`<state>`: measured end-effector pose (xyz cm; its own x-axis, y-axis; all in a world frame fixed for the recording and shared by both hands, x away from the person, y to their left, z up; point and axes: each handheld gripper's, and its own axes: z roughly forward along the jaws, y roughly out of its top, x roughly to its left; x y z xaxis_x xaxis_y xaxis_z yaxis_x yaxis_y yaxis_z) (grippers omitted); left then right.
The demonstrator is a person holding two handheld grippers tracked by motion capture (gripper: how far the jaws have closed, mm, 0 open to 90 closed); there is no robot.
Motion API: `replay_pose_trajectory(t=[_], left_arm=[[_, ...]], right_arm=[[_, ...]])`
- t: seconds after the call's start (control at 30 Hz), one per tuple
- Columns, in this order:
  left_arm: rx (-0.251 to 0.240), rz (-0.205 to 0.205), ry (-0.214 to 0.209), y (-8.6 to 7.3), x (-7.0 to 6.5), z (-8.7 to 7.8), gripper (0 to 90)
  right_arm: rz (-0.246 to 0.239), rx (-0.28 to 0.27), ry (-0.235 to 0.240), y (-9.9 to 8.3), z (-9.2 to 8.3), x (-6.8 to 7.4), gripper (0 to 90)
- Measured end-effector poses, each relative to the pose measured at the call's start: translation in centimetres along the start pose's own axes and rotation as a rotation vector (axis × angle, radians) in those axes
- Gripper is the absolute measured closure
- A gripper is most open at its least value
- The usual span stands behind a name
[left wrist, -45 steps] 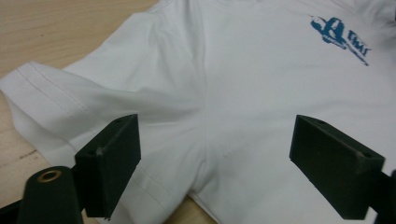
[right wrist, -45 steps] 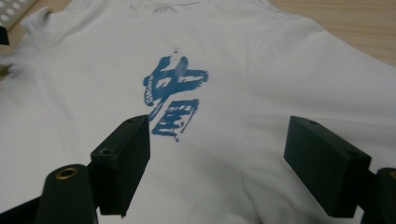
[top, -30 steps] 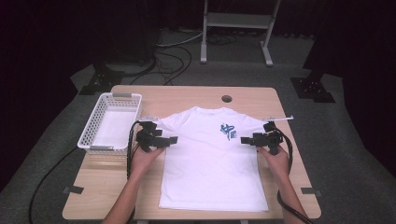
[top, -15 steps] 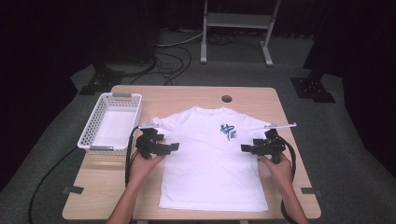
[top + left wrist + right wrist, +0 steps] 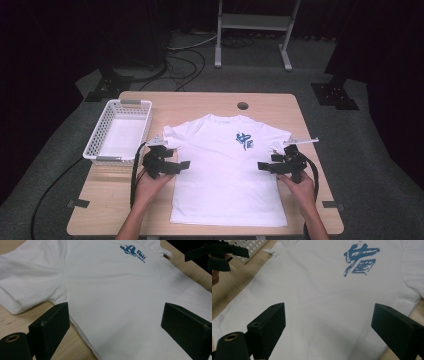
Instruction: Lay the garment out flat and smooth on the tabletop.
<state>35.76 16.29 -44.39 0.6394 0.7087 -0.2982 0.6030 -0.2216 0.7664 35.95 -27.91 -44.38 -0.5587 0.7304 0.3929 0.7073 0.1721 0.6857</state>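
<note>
I've drawn my left gripper (image 5: 184, 165) and right gripper (image 5: 264, 166) down the T-shirt (image 5: 227, 175), which lies flat on the desk (image 5: 200, 102) between them; fingers released, probably readying a fold.

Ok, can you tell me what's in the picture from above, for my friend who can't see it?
A white T-shirt with a blue print lies flat on a wooden table. A person holds the open left gripper and open right gripper at its sides. A white basket sits at the left.
</note>
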Motion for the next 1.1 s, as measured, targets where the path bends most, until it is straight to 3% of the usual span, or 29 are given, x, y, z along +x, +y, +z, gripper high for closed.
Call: replay_pose_trajectory(t=[0.7, 1.1], left_arm=[[-0.004, 0.048, -0.009, -1.6, -2.0, -1.6, 7.3], [-0.009, 0.058, -0.007, -2.2, -2.8, -2.4, 7.3]], right_arm=[[-0.029, 0.004, 0.004, -3.2, -1.7, 1.8, 11.7], [-0.031, -0.014, 0.011, -4.6, -2.9, 2.1, 11.7]])
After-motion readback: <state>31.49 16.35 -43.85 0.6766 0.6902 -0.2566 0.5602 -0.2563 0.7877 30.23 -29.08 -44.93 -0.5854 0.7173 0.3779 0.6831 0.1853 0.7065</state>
